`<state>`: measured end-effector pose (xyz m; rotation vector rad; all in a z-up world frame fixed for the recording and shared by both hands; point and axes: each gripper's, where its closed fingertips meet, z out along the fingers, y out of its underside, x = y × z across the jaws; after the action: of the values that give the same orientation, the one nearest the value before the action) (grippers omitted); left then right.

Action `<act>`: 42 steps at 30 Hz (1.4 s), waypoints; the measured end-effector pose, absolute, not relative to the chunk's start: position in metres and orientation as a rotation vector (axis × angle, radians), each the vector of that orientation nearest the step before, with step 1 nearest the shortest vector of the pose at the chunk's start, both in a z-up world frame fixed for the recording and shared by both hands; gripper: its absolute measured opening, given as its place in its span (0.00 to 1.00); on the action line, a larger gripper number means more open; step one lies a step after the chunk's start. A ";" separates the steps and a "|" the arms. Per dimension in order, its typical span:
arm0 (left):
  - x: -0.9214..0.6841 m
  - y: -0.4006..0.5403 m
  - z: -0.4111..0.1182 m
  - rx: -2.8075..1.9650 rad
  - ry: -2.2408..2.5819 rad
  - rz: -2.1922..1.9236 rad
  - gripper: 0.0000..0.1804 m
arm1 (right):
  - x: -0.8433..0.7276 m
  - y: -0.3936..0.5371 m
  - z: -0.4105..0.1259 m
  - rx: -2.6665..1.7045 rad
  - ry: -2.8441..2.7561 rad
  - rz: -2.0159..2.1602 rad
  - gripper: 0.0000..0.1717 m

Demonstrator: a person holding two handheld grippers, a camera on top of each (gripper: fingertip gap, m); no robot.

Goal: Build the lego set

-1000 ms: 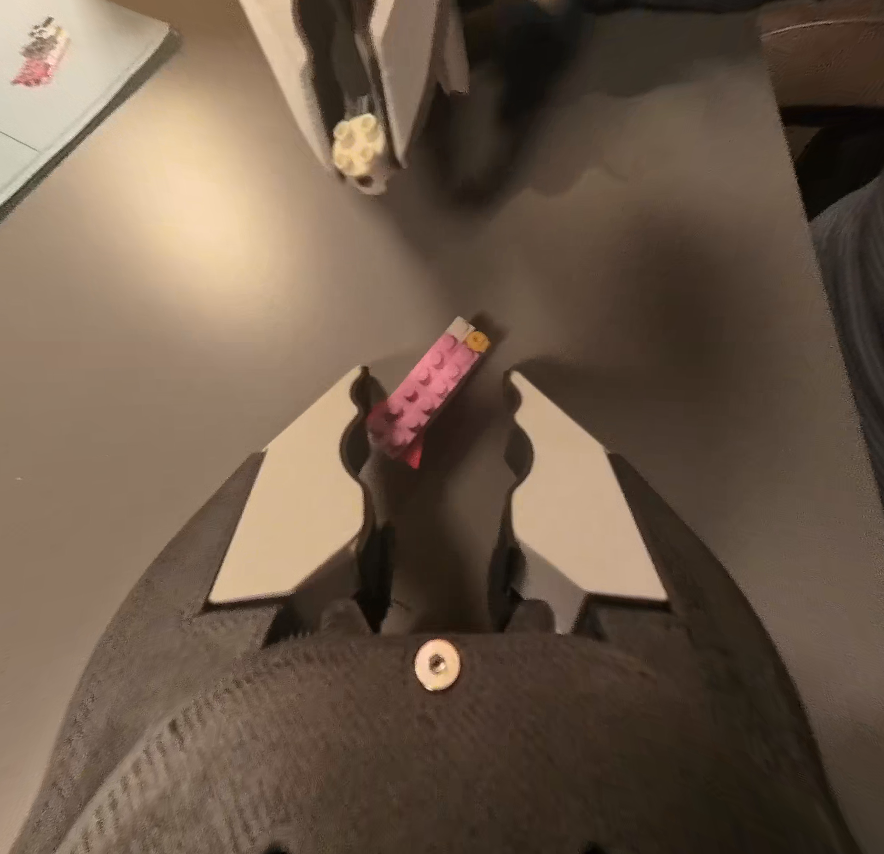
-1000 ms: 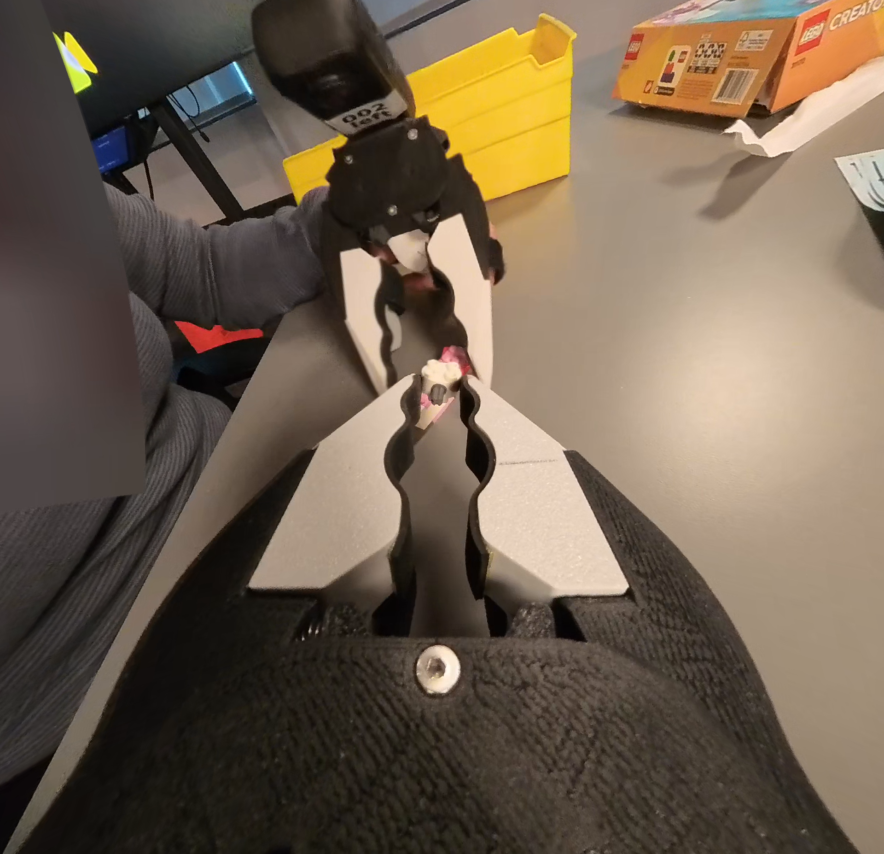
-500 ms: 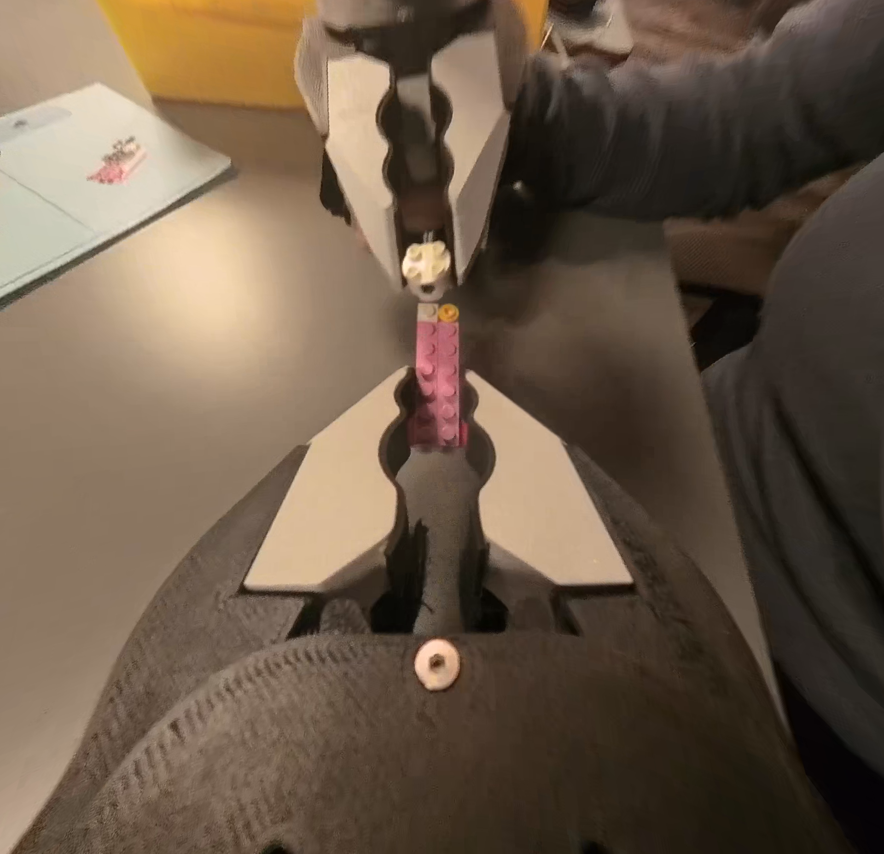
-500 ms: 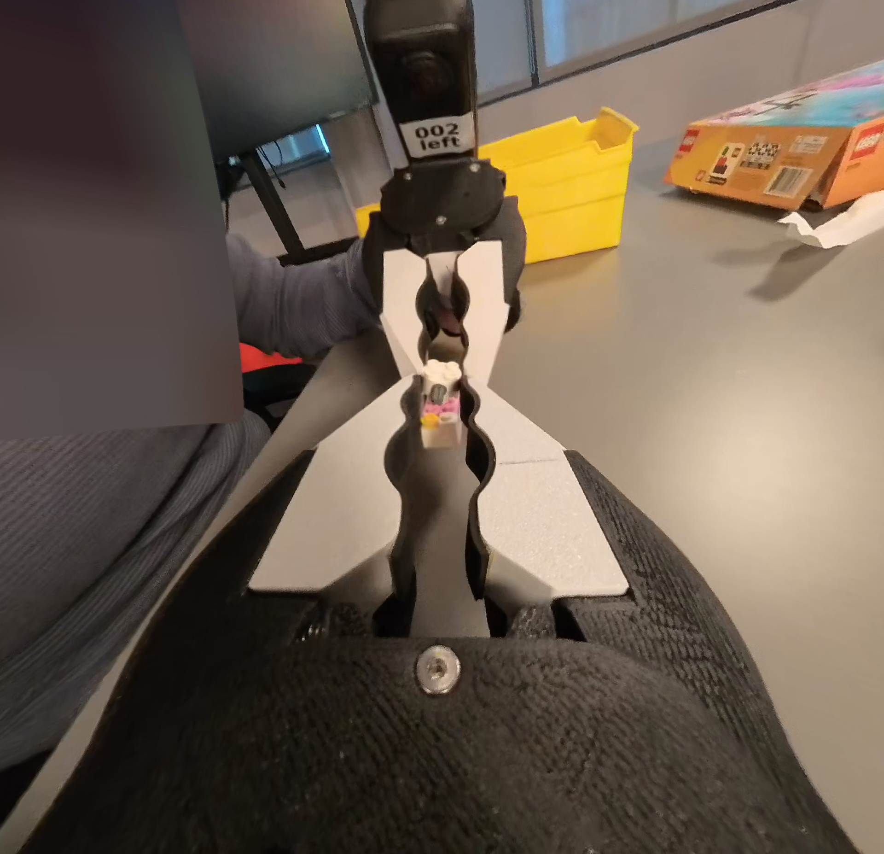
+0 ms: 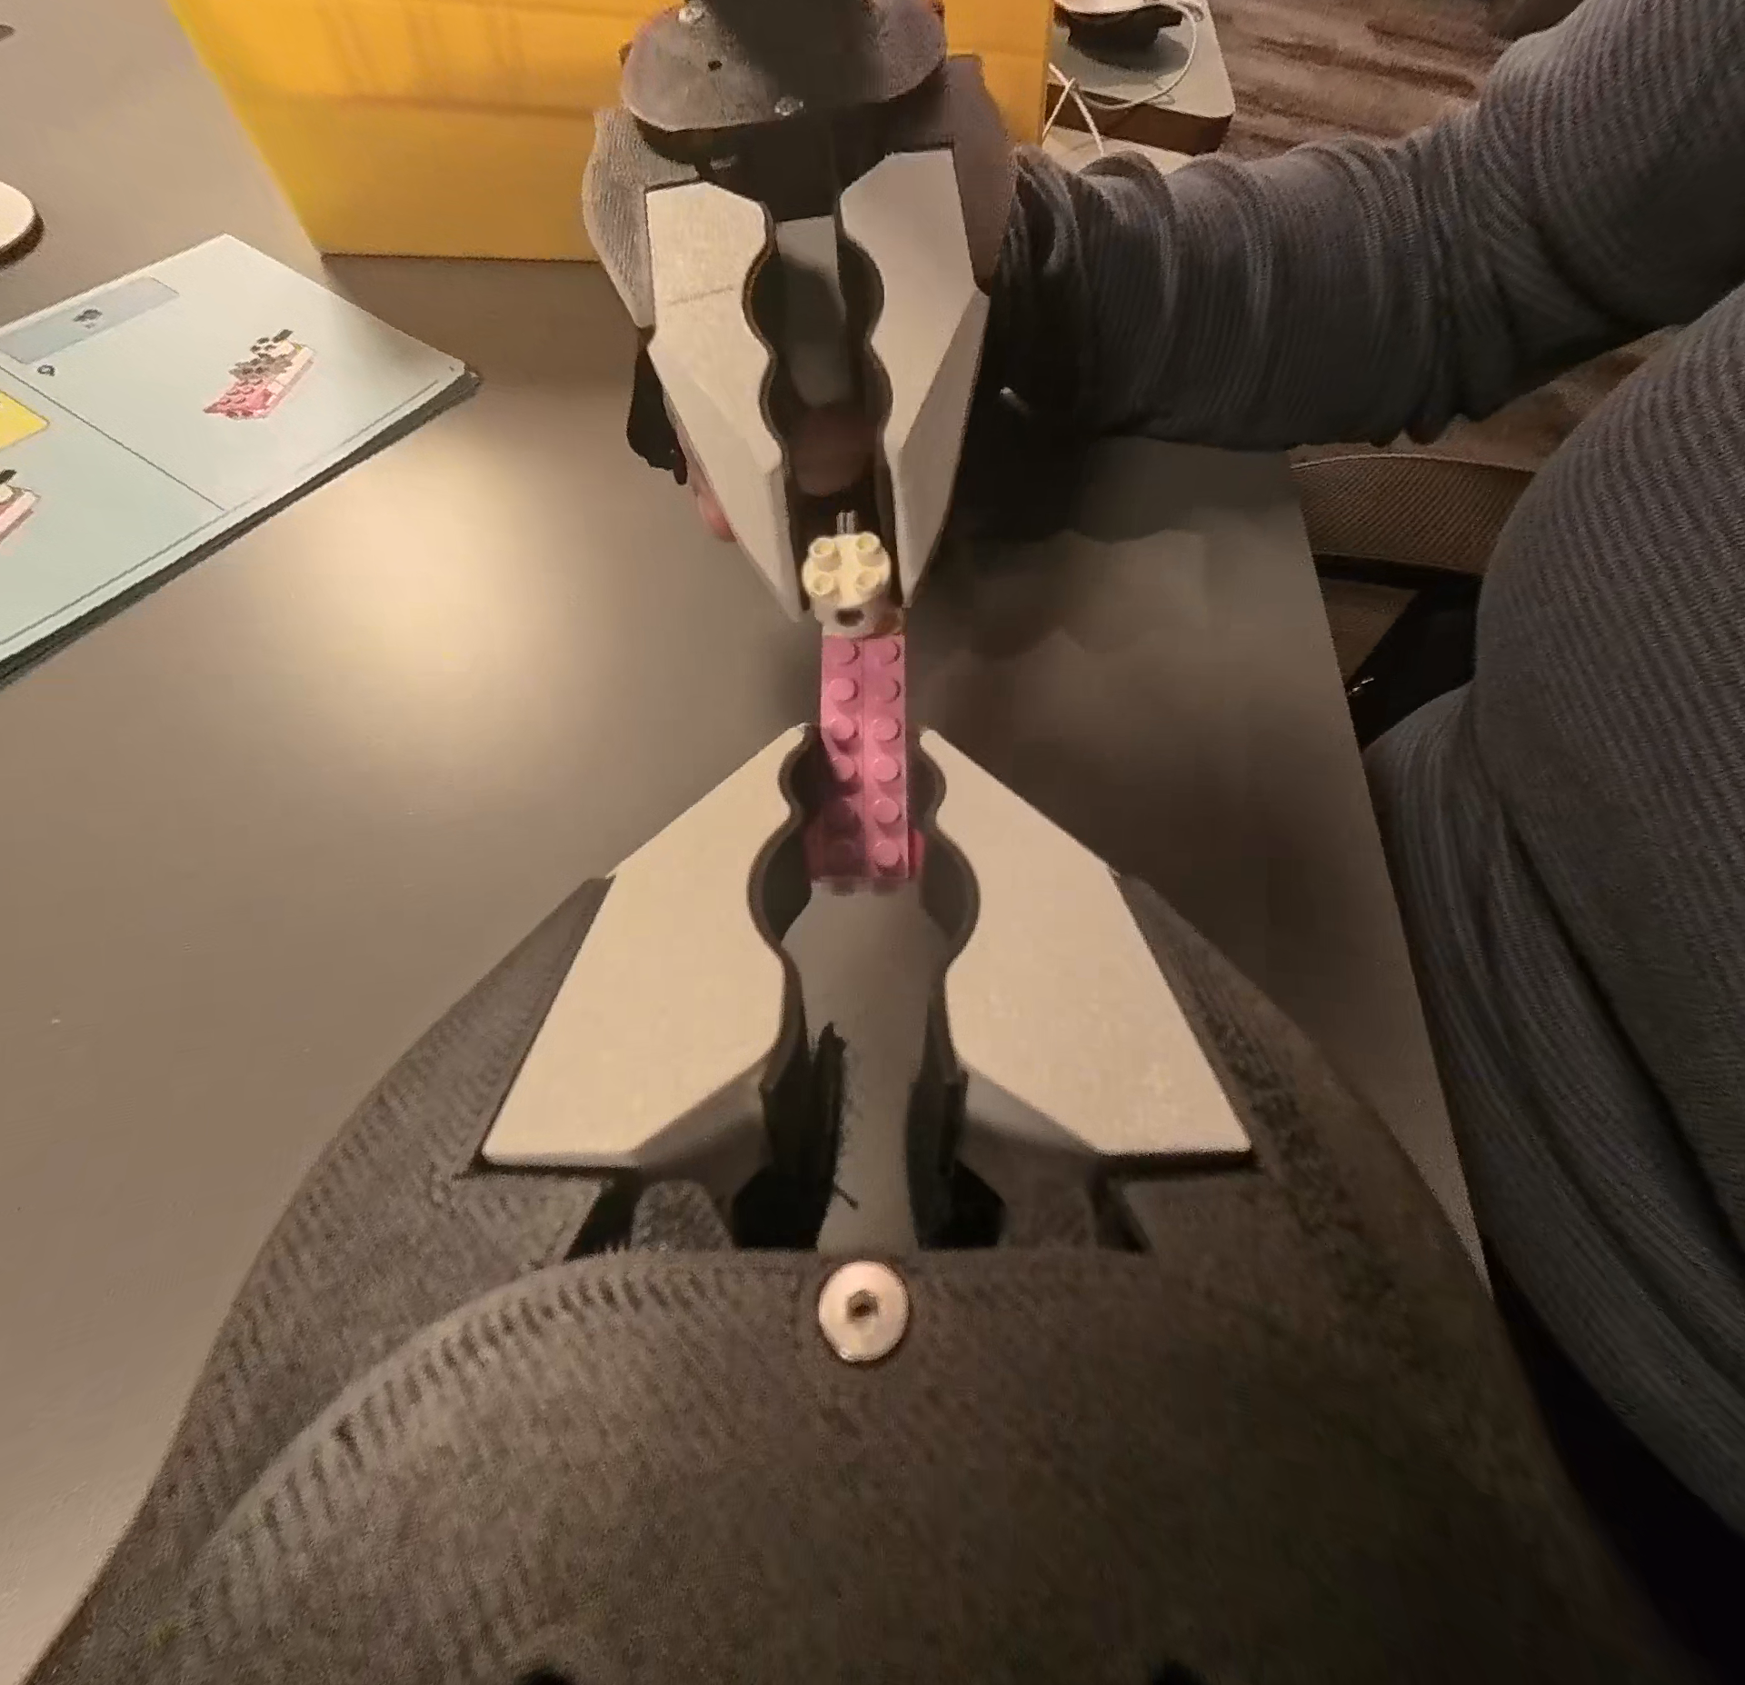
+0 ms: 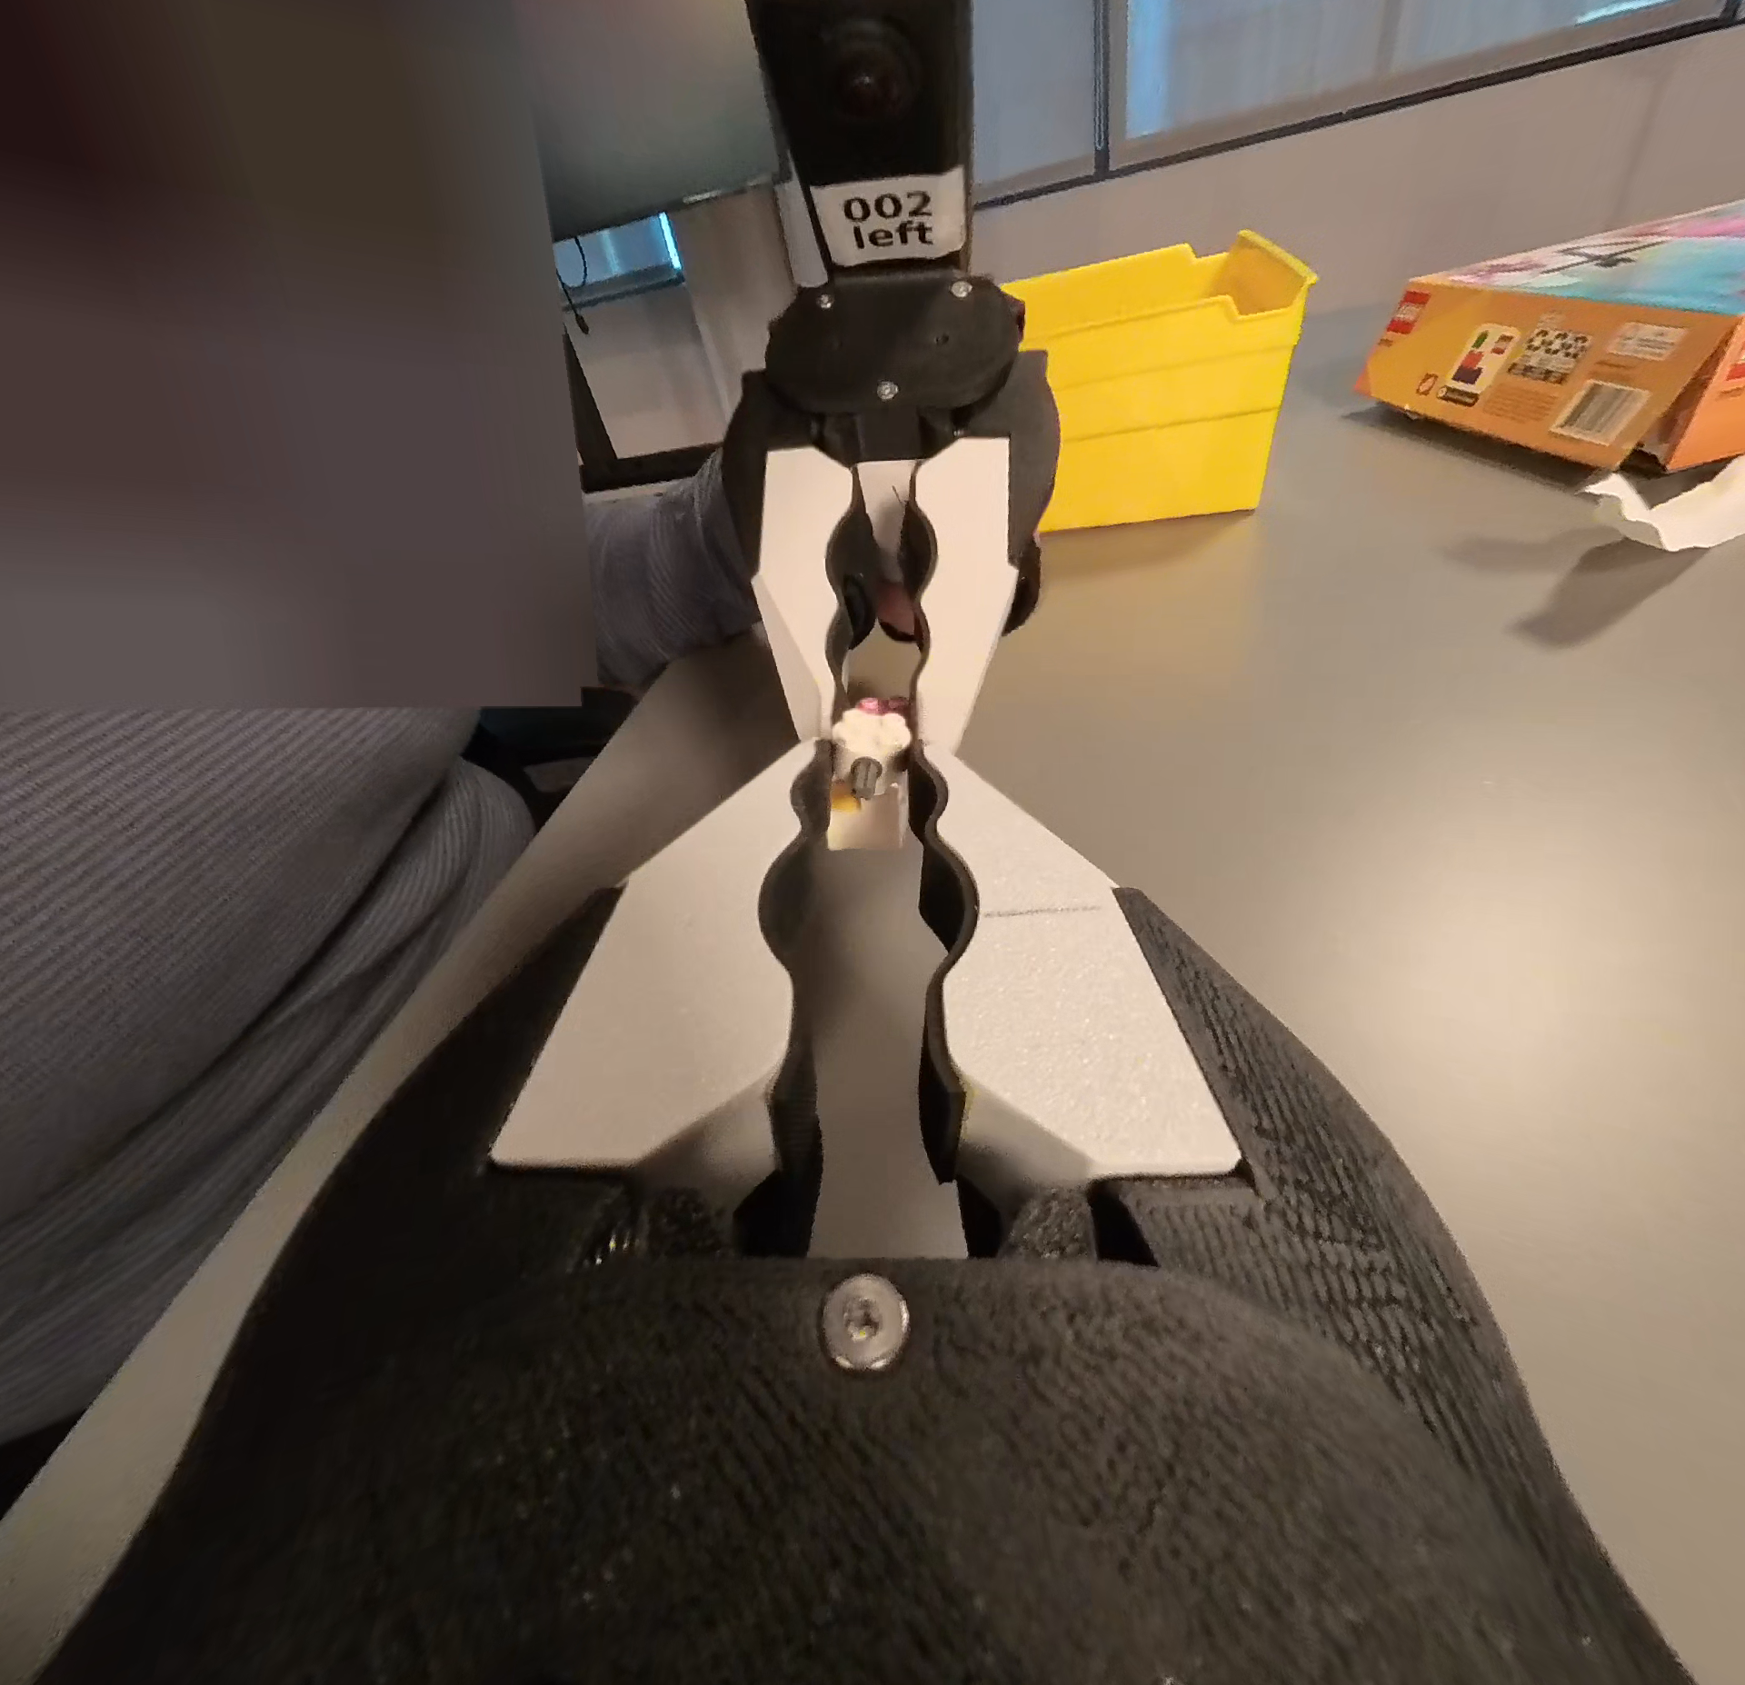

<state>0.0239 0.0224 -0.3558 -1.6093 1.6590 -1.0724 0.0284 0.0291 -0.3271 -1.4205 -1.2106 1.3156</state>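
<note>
Pink studded brick plate (image 5: 864, 771), a long narrow strip two studs wide of glossy plastic, sits clamped in your left gripper (image 5: 861, 761): the pale matte fingers (image 5: 718, 846) with their wavy dark inner edges press on both its long sides near the back end. Its long axis runs straight out along the fingers, away from you and toward your other tool, and its studded face is turned up to the camera. At its far end it meets the cream round brick (image 5: 843, 575), a small four-stud cylinder with a hole in its side, which your right gripper (image 6: 869, 780) has pinched between its tips, together with a small white block (image 6: 867, 823) just behind it. The two grippers point nose to nose, tips nearly touching, above the smooth grey table (image 6: 1322, 837). Both gripper bodies are black, coarse, ribbed plastic with a bright screw in the middle. Your left tool carries a white label with black print under its camera, which I leave unread. Off to the side lie a pale blue instruction booklet (image 5: 189, 393) showing brick drawings, a yellow plastic bin (image 6: 1161, 393) with stepped walls, and an orange cardboard box (image 6: 1549, 355) bearing a toy-brand logo and a barcode. Your ribbed grey sleeve (image 5: 1322, 252) reaches in from the right.
</note>
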 end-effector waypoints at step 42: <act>0.023 0.020 -0.352 -1.515 1.673 -1.071 0.09 | 0.019 0.022 -0.330 -1.384 -1.282 1.217 0.14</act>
<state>0.0231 0.0201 -0.3522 -1.5149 1.6730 -1.0711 0.0191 0.0219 -0.3303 -1.3838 -1.2823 1.2174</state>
